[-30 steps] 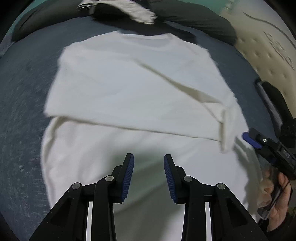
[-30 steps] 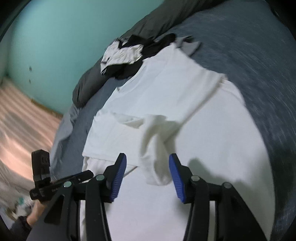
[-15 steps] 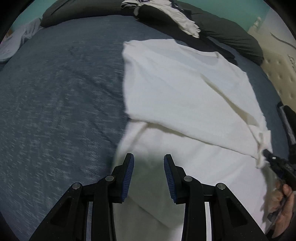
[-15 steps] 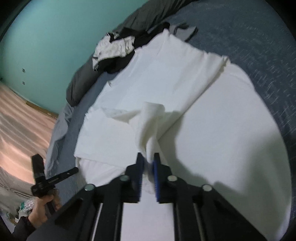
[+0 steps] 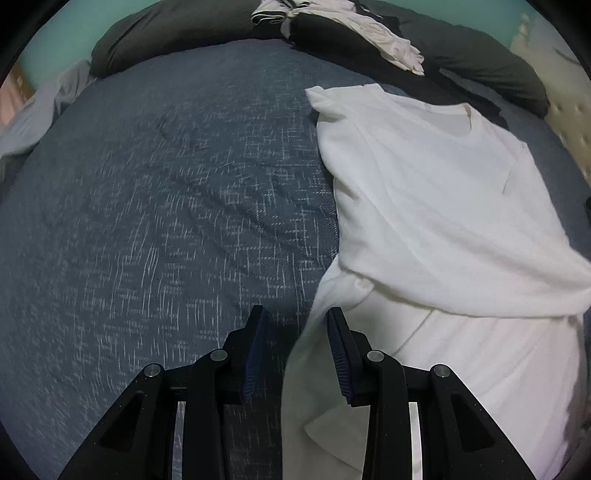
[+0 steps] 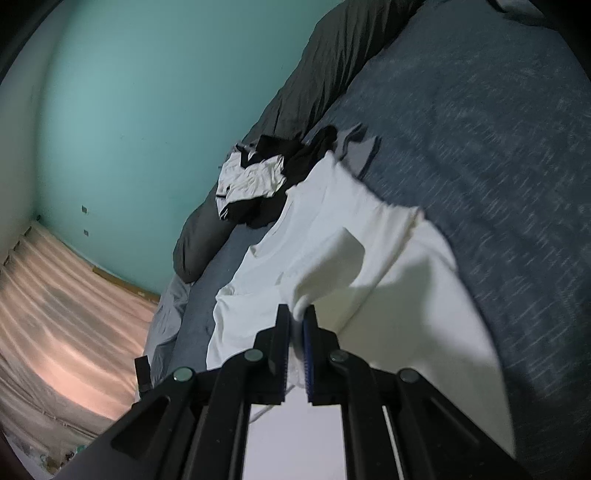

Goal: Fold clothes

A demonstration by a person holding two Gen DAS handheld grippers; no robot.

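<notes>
A white short-sleeved cotton T-shirt [image 5: 436, 206] is spread on the blue-grey heathered bedspread [image 5: 166, 206]. Only in the right wrist view is its pinched fold seen, raised and clamped between the nearly closed jaws of the right gripper [image 6: 296, 325]. In the left wrist view the left gripper [image 5: 295, 332] is held with jaws wide over the shirt's side edge, possibly touching it. A black-and-white heap of crumpled clothes [image 6: 258, 181] lies beyond the collar, against a dark grey bolster [image 5: 177, 33].

Bare blue bedspread [image 5: 155, 206] left; clothes pile [image 5: 343, 22] blocks far edge.
</notes>
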